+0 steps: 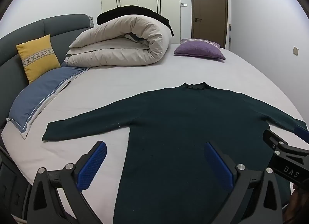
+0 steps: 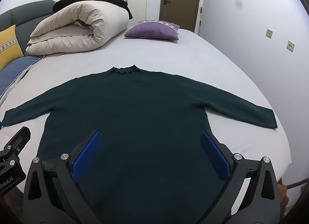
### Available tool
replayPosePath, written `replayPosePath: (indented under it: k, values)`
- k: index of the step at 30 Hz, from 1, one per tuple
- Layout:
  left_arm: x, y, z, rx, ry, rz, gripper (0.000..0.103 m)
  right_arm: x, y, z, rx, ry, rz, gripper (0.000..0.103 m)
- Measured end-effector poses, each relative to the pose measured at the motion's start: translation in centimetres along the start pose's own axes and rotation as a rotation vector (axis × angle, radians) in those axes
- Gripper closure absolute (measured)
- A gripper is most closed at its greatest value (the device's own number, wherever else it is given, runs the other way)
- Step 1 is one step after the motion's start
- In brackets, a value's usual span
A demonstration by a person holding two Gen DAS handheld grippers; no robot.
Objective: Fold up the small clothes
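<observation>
Sweater (image 2: 131, 108) lies flat on the bed (image 2: 193, 50), sleeves spread, nothing folded yet. Left gripper (image 1: 154, 162) and right gripper (image 2: 150, 154) hover over its hem — fingers wide, empty. Advise pinching each cuff squarely, folding sleeves inward — avoid dragging the body.

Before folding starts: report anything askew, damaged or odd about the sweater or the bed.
Nothing stands out. The dark green sweater lies flat on the grey sheet, collar away, both sleeves spread out. The left gripper and right gripper hang open above its hem. The rolled duvet and purple pillow sit well clear.
</observation>
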State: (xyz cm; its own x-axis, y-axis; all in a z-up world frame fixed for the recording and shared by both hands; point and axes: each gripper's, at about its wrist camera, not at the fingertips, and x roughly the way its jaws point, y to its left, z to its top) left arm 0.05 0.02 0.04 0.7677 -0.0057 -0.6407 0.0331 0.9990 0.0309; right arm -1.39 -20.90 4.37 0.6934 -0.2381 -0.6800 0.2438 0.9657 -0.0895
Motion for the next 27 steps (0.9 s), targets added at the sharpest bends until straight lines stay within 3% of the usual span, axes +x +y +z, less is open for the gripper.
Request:
replayPosePath:
  k: [27]
  values:
    - [-0.04,0.78,-0.32,-0.005,-0.009,0.001,0.0,-0.04,0.2,-0.52,0.013,0.009,0.007,0.0]
